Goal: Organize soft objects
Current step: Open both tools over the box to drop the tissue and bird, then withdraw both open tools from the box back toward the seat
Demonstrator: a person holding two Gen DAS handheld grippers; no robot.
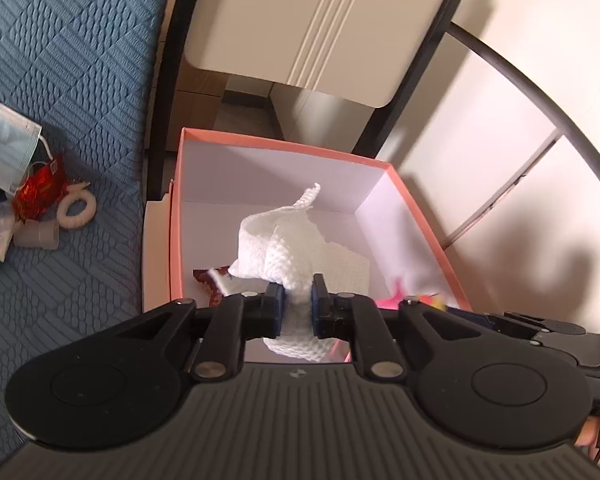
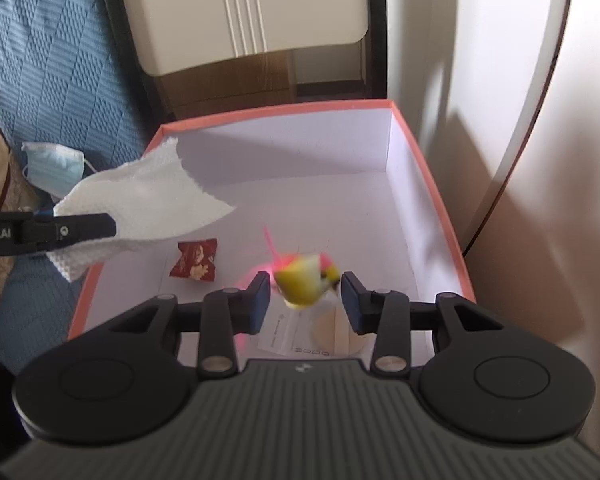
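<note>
A pink-rimmed cardboard box [image 1: 284, 146] [image 2: 440, 200] with a white inside stands open below both grippers. My left gripper [image 1: 299, 304] is shut on a white waffle-textured paper towel [image 1: 284, 248] [image 2: 148, 196], which hangs over the box's left side. My right gripper [image 2: 305, 300] is open over the box's near end. Between its pads is a blurred yellow and pink soft toy [image 2: 304, 280] [image 1: 396, 296], and neither pad presses on it. A red candy wrapper [image 2: 194, 260] [image 1: 206, 280] lies on the box floor.
A blue quilted cover [image 1: 60, 80] to the left carries a face mask [image 1: 4, 148], a red foil wrapper [image 1: 40, 192], a white ring [image 1: 76, 206] and small clear cups [image 1: 40, 234]. A cream cabinet [image 1: 320, 20] stands behind the box. A paper card [image 2: 284, 334] lies in the box.
</note>
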